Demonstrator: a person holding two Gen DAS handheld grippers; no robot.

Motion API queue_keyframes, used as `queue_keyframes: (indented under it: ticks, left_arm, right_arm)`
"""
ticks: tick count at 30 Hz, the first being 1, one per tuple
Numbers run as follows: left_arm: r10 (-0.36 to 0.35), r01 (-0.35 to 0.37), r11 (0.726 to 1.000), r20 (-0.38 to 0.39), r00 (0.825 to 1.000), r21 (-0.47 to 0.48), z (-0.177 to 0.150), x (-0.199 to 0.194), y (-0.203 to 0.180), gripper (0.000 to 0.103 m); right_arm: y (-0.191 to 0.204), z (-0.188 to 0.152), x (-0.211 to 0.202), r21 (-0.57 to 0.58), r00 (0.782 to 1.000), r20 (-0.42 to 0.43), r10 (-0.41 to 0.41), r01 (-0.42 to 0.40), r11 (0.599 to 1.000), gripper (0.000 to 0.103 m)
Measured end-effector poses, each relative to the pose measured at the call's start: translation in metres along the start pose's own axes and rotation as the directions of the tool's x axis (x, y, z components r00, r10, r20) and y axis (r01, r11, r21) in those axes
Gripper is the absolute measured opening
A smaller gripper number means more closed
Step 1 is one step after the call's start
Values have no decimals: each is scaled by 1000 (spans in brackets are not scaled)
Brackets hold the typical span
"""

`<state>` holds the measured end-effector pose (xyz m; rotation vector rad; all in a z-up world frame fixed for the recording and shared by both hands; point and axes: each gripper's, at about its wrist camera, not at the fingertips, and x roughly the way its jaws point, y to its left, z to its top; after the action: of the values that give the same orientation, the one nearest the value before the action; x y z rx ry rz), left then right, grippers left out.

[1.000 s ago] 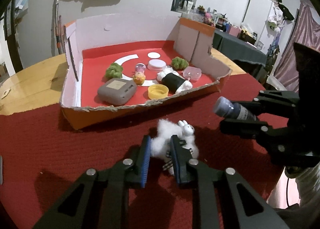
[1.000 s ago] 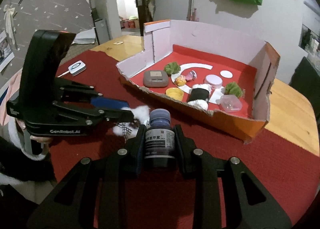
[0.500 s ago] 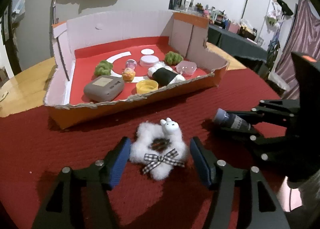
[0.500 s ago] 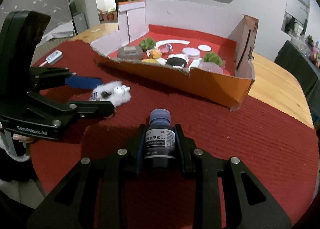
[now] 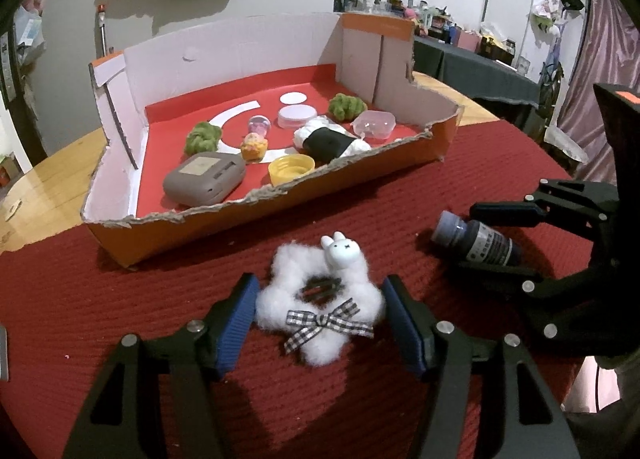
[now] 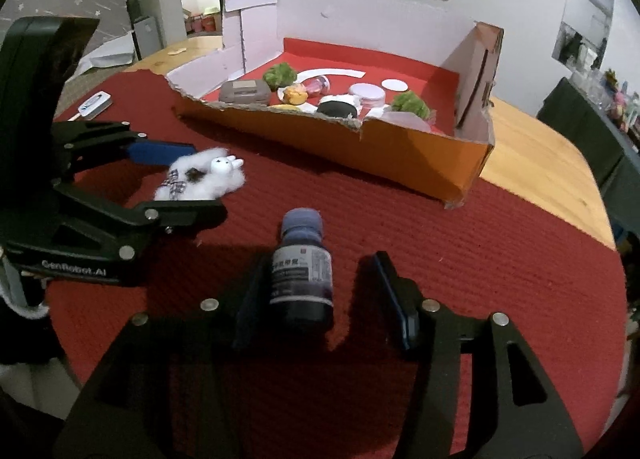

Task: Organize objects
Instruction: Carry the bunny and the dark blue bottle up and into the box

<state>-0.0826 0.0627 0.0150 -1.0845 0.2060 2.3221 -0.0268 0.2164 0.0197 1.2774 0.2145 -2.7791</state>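
Left wrist view: I see the fluffy white scrunchie with a rabbit head and checked bow [image 5: 320, 309] lying flat on the red woven tablecloth [image 5: 120, 291], between the blue pads of my left gripper [image 5: 318, 321]. The jaws stand wide, a pad just beside each edge of the fluff, not squeezing it. To its right, the small dark ink bottle with a white label [image 5: 476, 241] lies on its side on the cloth, framed by my right gripper [image 5: 492, 243], also spread wide.

In the right wrist view, the bottle [image 6: 302, 271] lies close against the left finger, with a clear gap to the right pad; the right gripper [image 6: 320, 295] grips nothing.

Beyond both sits the torn orange cardboard box with a red floor [image 5: 240, 215], holding a grey rounded case [image 5: 204, 178], a yellow cap [image 5: 291, 169] and two green tufts [image 5: 203, 136].
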Motion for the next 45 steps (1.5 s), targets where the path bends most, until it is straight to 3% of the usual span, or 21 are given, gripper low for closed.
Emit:
queue_keyframes:
  ticks: [1, 4, 22, 29, 33, 37, 45]
  left_arm:
    - [-1, 1, 1000, 3, 1000, -2, 0, 0, 1, 61]
    - [-9, 10, 1000, 8, 1000, -7, -1, -2, 2, 61]
    - [-30, 30, 999, 62, 998, -11, 3, -28, 2, 60]
    - [-34, 35, 999, 127, 991, -2, 14, -52, 2, 60]
    - [-10, 8, 1000, 166, 986, 16, 41, -63, 5, 60]
    - [31, -36, 999, 162, 986, 27, 79, -52, 13, 61]
    - [97, -99, 995, 81, 992, 17, 140, -8, 41, 61]
  right_arm:
    - [-1, -1, -1, 3, 1000, 4, 1, -1, 1000, 51]
    - [1, -1, -2, -2, 1000, 9, 26, -26, 1000, 27]
    - [10, 5, -18, 3, 998, 51, 43, -44, 999, 26]
    - [8, 16, -35, 7, 994, 97, 57, -58, 998, 26]
    - [4, 42, -53, 5, 988, 141, 60, -61, 998, 26]
    - [-3, 86, -57, -8, 988, 156, 14, -13, 1000, 26]
    - [-35, 165, -15, 51, 995, 51, -91, 88, 995, 26]
